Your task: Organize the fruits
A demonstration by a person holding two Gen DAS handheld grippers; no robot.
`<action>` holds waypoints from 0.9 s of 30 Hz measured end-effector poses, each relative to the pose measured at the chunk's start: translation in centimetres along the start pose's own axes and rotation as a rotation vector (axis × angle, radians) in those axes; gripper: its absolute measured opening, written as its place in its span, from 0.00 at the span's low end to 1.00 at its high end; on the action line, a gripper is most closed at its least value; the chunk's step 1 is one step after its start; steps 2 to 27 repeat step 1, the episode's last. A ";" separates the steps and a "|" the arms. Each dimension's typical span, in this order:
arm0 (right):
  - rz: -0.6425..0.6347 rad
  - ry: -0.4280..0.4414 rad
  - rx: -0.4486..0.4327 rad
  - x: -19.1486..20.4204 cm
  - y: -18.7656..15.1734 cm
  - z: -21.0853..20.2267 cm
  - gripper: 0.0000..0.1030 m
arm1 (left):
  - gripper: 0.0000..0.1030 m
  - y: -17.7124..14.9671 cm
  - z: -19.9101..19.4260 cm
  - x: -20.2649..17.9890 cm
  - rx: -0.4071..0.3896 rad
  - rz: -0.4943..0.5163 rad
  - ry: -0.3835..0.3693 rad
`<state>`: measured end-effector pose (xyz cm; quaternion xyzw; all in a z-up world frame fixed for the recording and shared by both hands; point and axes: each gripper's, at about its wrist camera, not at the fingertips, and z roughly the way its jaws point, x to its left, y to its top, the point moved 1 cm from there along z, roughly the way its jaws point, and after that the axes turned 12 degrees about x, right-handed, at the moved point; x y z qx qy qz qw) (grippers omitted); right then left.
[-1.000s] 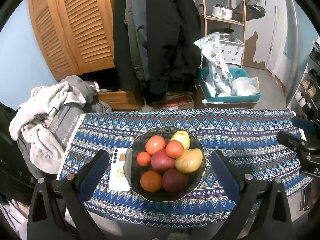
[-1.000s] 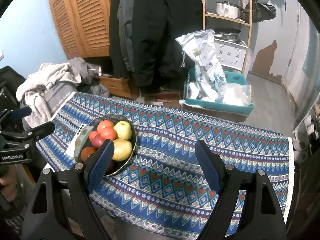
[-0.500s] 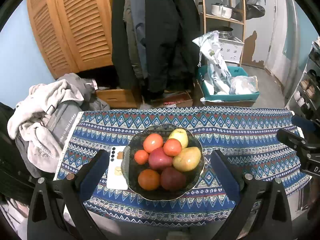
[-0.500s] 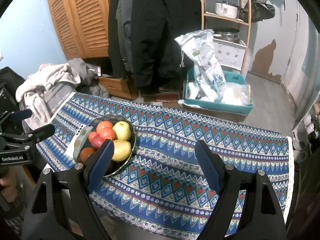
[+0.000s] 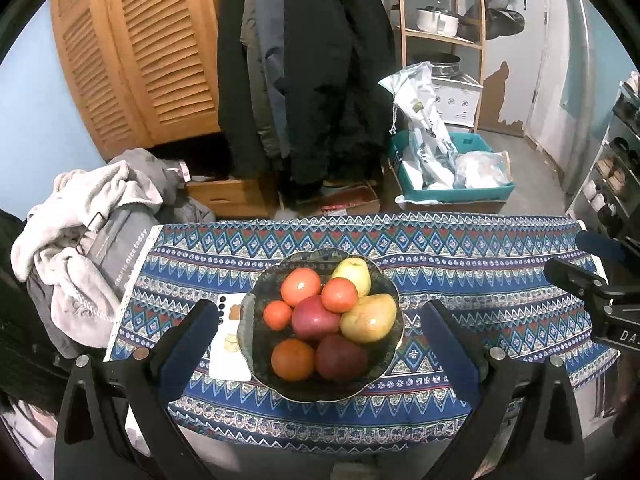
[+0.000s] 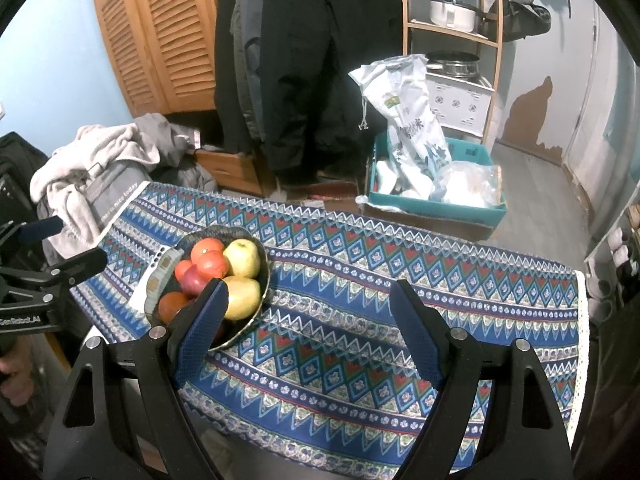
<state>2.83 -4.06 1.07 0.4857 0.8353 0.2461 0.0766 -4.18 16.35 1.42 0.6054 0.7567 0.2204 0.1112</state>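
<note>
Fruits (image 5: 326, 316) piled in dark bowl (image 5: 256, 344) on patterned tablecloth (image 5: 460, 264), near its left end; white phone (image 5: 228, 344) touching bowl's left side; left gripper (image 5: 320, 340) spread wide, empty, straddling bowl; right gripper (image 6: 310, 324) spread wide, empty, over bare cloth.

In the right wrist view, the left finger (image 6: 200, 328) of the right tool (image 6: 308, 328) covers the near side of the bowl (image 6: 262, 276), hiding the fruit lying nearest that tool. The white phone (image 5: 228, 344) beside the bowl is partly behind the left tool's (image 5: 320, 344) left finger (image 5: 188, 344) and tucked under the bowl's rim. The lettering on the white sack (image 6: 404, 120) beyond the table (image 6: 400, 280) is too small to read. Both tools' handles run off the bottom edge.
</note>
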 end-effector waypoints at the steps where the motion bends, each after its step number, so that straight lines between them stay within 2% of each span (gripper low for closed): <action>1: 0.000 0.000 0.001 0.0 -0.1 0.1 0.79 | 0.99 0.0 0.0 0.0 0.002 0.000 0.002; 27: 0.000 0.000 0.001 0.0 -0.1 0.1 0.79 | 0.99 0.0 0.0 0.0 0.002 0.000 0.002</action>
